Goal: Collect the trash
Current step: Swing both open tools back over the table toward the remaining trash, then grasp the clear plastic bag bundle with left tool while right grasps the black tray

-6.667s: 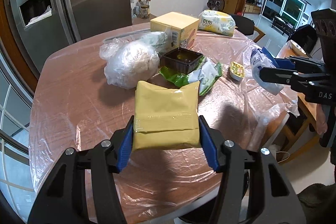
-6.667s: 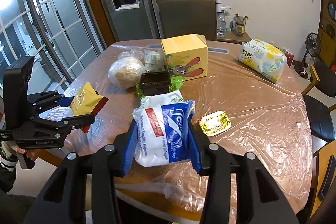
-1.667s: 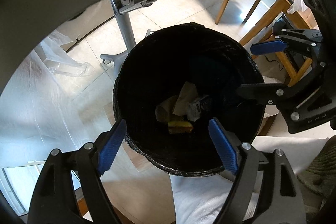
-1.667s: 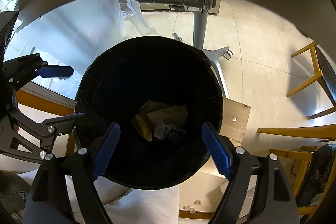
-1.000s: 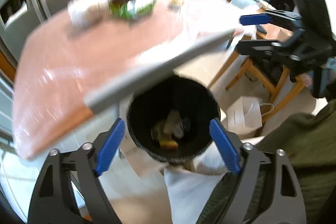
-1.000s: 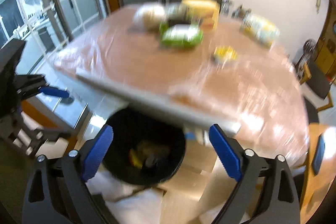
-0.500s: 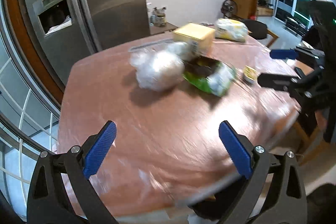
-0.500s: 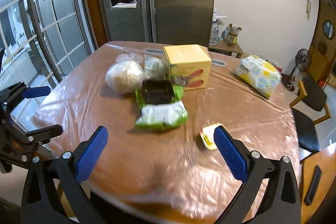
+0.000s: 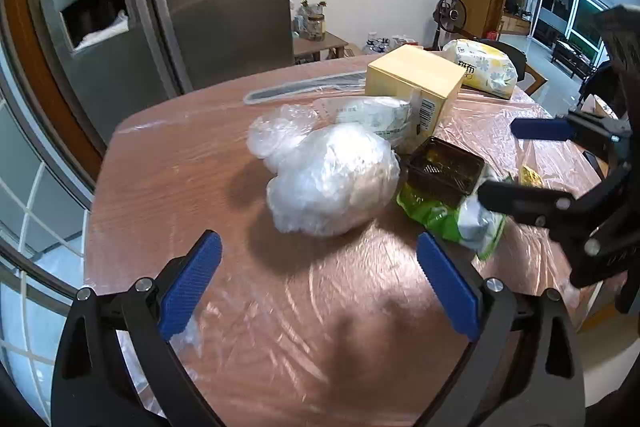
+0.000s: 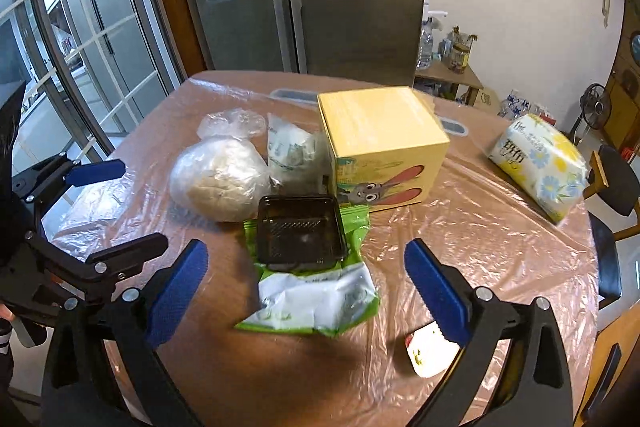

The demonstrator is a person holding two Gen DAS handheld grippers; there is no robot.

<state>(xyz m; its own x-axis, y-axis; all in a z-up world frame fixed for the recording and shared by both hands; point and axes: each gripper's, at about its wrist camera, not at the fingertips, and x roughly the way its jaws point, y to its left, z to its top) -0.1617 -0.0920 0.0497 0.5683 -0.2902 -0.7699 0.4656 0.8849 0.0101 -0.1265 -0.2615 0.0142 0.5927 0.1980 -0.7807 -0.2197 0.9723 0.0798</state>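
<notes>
Now, by parts:
Left tongs (image 9: 318,281): spread wide, nothing between the blue pads; they hover over the near edge of the desk (image 9: 168,187), aimed down at the clear bag.
Right tongs (image 10: 306,285): apart and empty as well, the jaws having just drawn in a little; they frame the black tray and the green wrapper.
Clear bag (image 9: 332,179): a knotted, crinkly plastic bag with something pale and lumpy inside, lying just ahead of the left tongs. Probably light and soft; the film looks slippery, so a squeeze across the bulging middle, or at the gathered neck at its far end, seems safest.
Green wrapper (image 10: 316,303): a crumpled, flat pouch, torn open and showing white, lying on the desk. Likely almost weightless and limp; best pinched at a raised fold near its front edge.
Black tray (image 10: 300,231): a shallow plastic tray resting on the back part of the wrapper. Thin and springy by the look of it; take it by one rim, and expect it to slide if the wrapper is pulled first.
Small packet (image 10: 430,351): a white and yellow scrap near the right pad, partly hidden.
Yellow box (image 10: 380,147): stiff carton behind the tray; whether it is trash I cannot tell.
Tissue pack (image 10: 538,163): far right, well apart from the rest.
</notes>
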